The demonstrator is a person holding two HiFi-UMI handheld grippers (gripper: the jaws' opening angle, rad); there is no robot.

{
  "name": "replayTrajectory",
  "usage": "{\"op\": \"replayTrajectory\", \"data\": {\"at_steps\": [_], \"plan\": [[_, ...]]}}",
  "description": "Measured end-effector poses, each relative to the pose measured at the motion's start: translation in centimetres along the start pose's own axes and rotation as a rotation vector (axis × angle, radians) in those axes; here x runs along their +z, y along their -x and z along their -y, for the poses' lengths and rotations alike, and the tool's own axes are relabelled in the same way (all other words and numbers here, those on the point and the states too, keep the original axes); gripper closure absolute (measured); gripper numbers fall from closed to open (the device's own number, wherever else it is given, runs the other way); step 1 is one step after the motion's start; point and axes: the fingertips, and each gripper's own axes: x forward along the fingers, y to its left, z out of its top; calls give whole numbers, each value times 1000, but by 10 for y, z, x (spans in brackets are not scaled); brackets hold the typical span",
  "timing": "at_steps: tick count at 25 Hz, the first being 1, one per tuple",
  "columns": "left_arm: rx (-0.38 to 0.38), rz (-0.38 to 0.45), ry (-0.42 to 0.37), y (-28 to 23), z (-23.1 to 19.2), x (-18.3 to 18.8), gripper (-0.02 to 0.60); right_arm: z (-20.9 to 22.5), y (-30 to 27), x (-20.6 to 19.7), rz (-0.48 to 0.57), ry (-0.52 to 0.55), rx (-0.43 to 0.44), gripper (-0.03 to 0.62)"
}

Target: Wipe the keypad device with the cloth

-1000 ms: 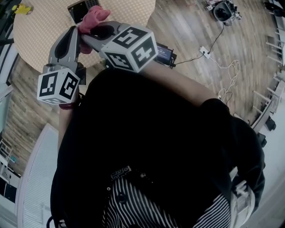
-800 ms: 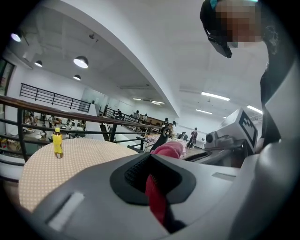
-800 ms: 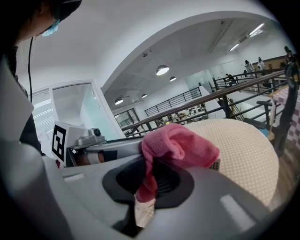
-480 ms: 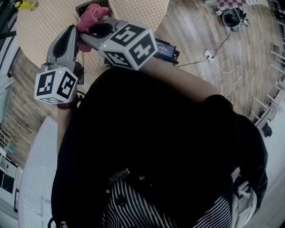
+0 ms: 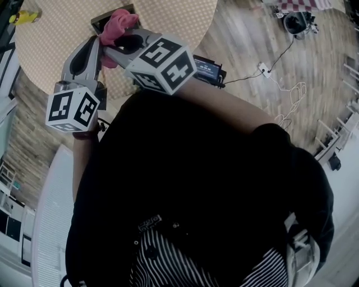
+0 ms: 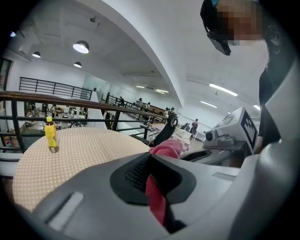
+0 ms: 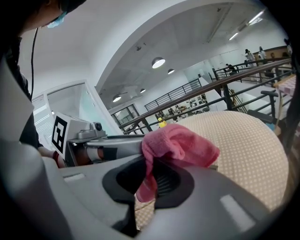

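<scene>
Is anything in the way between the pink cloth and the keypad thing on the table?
No, nothing visible is in the way. The pink cloth, pinched by the left gripper and the right gripper, is right at the keypad device on the table. The yellow bottle stands far off to the side.

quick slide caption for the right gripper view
Right tool clamped on the pink cloth, dotted table behind it.

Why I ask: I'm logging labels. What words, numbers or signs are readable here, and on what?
No text can be read.
Lit screen of the dark device beside the table: characters too small to read.
Yellow bottle: any label is too small and blurred.
Marker cubes: black-and-white square patterns only, no letters.
</scene>
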Motion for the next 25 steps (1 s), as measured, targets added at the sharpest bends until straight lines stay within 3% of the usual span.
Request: {"op": "replayTrajectory", "data": {"at_steps": [13,25], "plan": [[18,-104,57,-49,-38,-26,578,50,-37,-13,-38,-95,47,549],[-50,-176,53,-81,-56,-39,578,78,-58,-22,-46,-170,24,549]]}}
